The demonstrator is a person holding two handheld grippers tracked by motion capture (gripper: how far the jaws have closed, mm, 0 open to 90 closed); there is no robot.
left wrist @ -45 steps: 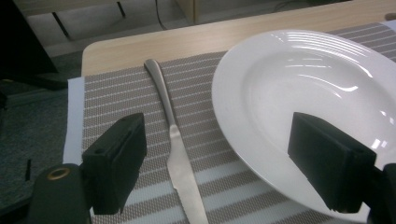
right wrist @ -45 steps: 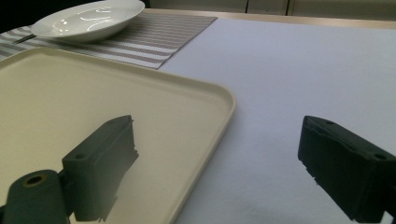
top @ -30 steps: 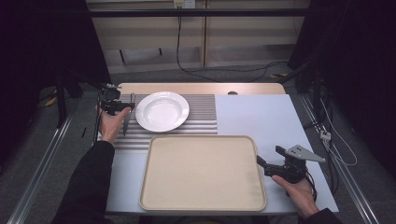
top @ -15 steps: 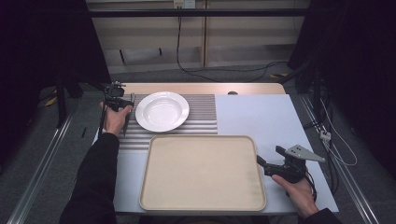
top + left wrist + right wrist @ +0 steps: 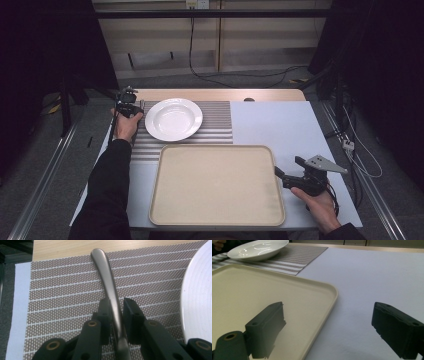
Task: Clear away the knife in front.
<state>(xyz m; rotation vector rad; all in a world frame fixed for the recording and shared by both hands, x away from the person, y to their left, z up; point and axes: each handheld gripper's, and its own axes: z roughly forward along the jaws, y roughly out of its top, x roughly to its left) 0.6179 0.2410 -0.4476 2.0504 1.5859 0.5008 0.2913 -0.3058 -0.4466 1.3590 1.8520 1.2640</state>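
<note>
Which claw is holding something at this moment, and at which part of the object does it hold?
The left claw grips a metal utensil handle about midway along the visible handle, over the striped placemat. The right claw is open, holding nothing.

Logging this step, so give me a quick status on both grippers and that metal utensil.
Left gripper shut on the brushed-metal utensil handle, over the striped placemat. Right gripper open, empty, at the beige tray edge. White plate close beside the handle.

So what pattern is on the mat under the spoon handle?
Brown with tiny white dots and thin white stripes on the woven placemat, clearest in the left gripper view.
</note>
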